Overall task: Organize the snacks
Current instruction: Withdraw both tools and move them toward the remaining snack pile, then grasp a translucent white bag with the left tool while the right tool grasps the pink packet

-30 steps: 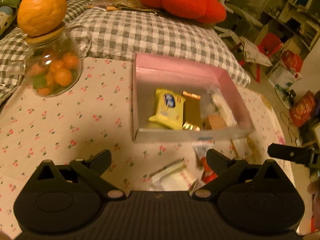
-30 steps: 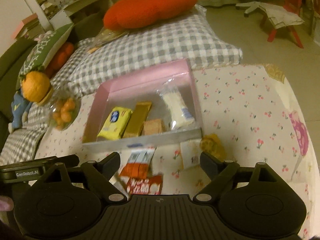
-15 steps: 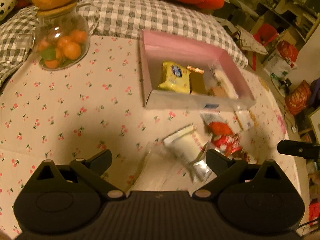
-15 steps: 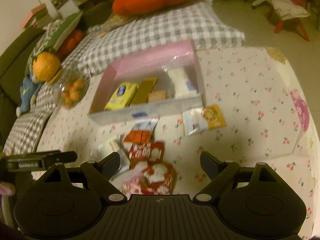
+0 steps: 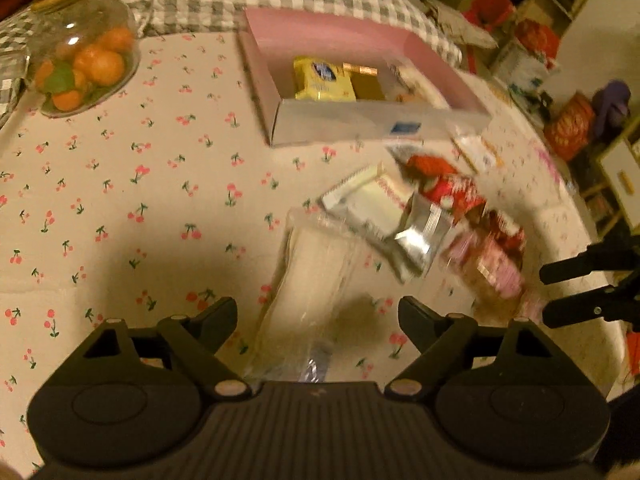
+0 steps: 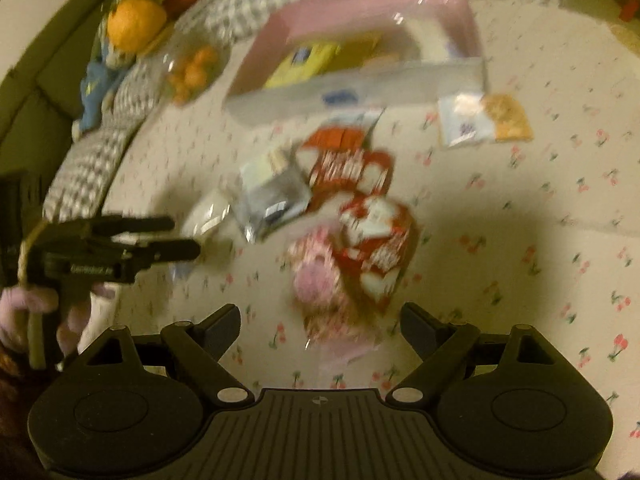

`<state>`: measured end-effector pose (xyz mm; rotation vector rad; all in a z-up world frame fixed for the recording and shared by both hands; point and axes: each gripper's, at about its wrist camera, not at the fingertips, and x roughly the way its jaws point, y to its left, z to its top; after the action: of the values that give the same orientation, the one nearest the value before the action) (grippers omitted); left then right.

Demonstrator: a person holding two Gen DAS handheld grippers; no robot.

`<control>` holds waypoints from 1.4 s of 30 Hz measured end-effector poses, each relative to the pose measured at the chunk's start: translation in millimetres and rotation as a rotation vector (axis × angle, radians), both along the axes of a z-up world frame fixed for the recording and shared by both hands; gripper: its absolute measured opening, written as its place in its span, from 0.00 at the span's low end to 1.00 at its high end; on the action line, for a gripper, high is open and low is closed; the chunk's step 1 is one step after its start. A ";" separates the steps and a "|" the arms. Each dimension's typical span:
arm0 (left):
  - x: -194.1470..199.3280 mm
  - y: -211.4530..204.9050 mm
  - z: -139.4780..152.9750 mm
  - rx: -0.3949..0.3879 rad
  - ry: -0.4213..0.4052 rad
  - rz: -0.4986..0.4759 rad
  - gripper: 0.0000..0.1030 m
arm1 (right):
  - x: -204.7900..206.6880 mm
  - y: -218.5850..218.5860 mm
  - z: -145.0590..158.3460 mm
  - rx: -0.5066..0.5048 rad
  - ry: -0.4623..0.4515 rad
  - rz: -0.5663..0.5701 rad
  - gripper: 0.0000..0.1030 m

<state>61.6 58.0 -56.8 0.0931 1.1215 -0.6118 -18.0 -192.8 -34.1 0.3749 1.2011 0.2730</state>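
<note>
Both of my grippers have come down and forward toward the loose snacks, so the pink box [image 5: 352,44] now sits farther up each view, and the clear wrapped cake [image 5: 316,276] that lay ahead of my left gripper [image 5: 316,316] is now between its jaws. Those jaws have just been closing in, yet they stand wide and neither pad presses the wrapper.

This clear packet looks light and soft, with a loose, crinkly film that will slide and give under pressure. I judge the best hold is across its narrow middle, where the pale filling backs the film, with a gentle squeeze so nothing crushes. Its sealed ends would only slip.

Beside it, on the box side, the white-and-silver packet [image 5: 384,216] lies partly over the clear one's far end, so lifting may drag it along. Further from the box's left end lie the red-and-white packets [image 6: 360,208], and the pink-printed bag [image 6: 320,280] lies nearest my right gripper [image 6: 320,324], which hangs wide open and empty just above it. That bag looks puffy and light; the picture is too blurred to tell more.

All these lie on the cherry-print surface [image 5: 120,200] in front of the box, which already holds a yellow packet [image 5: 320,80] and others. A glass jar of oranges [image 5: 84,60] stands well to the box's left.
</note>
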 end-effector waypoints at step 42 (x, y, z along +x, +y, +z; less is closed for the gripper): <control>-0.1 2.3 4.1 0.051 -0.025 0.028 0.27 | 4.6 73.2 -4.2 -0.238 -0.150 0.019 0.31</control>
<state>61.5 60.3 -52.7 0.1280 1.1128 -0.5562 -13.3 -119.6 -38.3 0.1337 1.0759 0.1687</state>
